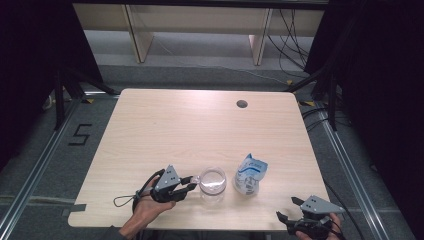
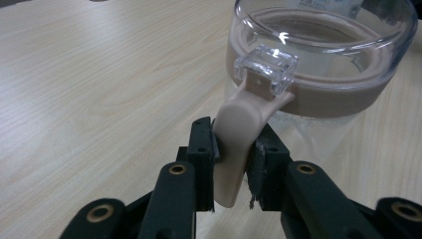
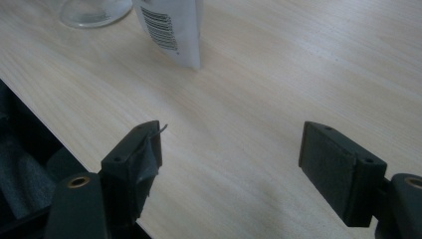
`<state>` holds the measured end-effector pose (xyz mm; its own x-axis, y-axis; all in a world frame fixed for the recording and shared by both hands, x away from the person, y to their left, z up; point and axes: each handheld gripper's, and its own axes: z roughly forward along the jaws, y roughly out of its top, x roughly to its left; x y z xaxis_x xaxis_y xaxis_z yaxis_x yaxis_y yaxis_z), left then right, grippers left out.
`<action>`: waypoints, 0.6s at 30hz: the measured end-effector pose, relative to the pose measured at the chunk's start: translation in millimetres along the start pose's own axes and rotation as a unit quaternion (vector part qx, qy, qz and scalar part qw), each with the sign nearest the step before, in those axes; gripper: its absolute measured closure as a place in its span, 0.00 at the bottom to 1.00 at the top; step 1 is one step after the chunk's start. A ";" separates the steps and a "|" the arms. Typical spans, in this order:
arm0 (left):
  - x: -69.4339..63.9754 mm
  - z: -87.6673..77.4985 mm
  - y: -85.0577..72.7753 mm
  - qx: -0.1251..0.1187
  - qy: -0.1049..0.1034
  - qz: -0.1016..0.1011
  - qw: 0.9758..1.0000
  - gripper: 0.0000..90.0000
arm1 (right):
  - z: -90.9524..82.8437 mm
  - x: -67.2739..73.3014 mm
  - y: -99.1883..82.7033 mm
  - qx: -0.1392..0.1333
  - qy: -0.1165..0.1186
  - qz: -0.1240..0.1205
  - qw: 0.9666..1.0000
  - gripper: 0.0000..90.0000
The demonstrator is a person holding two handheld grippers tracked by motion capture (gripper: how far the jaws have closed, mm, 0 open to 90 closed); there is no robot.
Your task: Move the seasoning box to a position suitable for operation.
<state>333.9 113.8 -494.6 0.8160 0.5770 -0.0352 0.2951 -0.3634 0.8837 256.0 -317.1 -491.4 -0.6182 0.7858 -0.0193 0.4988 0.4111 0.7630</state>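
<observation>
Left gripper view, nearest first: the left gripper [image 2: 234, 164] has its two black jaws clamped on the beige plastic latch tab [image 2: 238, 144] of a clear round jar with a tan sealing band [image 2: 318, 64]. The tab is a tapered tongue whose long axis runs from the lower centre of the frame up and to the right; its free rounded end points down toward the camera, and its upper end joins a clear plastic hinge clip [image 2: 267, 67] on the jar's rim. Above it, in the upper right of the frame, the jar stands upright with a see-through lid and body; the tan band circles it just under the lid.

High view: the left gripper [image 1: 192, 184] sits low and left of centre, pointing right at the jar [image 1: 213, 184], which stands on the light wooden table [image 1: 200, 125] near its front edge. Just to the right of the jar stands a white and blue soft pouch [image 1: 250, 175]; whether the two touch is hard to say at this size. In the lower right corner the right gripper [image 1: 285, 210] rests at the table's front edge, well apart from both.

Right gripper view: the right gripper [image 3: 229, 154] has its jaws spread wide with bare tabletop between them. At the top edge are the pouch's barcoded bottom [image 3: 171, 30] and the jar's glassy base [image 3: 94, 12].
</observation>
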 end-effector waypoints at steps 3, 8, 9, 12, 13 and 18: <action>0.5 0.3 -0.1 -0.002 -0.005 -0.007 1.000 0.81 | -0.2 0.2 0.1 0.001 0.001 0.001 1.000 0.29; 0.6 -2.2 -0.9 -0.003 -0.010 -0.016 1.000 0.71 | -0.1 -0.1 -0.1 0.000 0.000 0.000 1.000 0.29; 0.1 -3.3 -1.2 -0.001 -0.010 -0.019 1.000 0.71 | -0.1 -0.1 -0.1 0.000 0.000 0.000 1.000 0.29; -1.2 -9.4 -2.9 -0.002 -0.007 -0.021 1.000 0.64 | -0.4 0.2 0.2 0.000 0.000 0.001 1.000 0.29; -1.2 -9.4 -2.9 -0.002 -0.007 -0.021 1.000 0.62 | -0.4 0.3 0.3 0.000 0.000 0.001 1.000 0.29; -1.7 -17.5 -2.3 -0.013 -0.006 -0.033 0.999 0.60 | 0.1 1.1 0.4 -0.004 0.012 0.008 1.000 0.29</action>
<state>323.0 126.4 -488.5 0.8011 0.5901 -0.1000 0.3360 -0.3052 0.8910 255.6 -316.0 -491.1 -0.6249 0.7806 0.0077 0.5034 0.3955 0.7682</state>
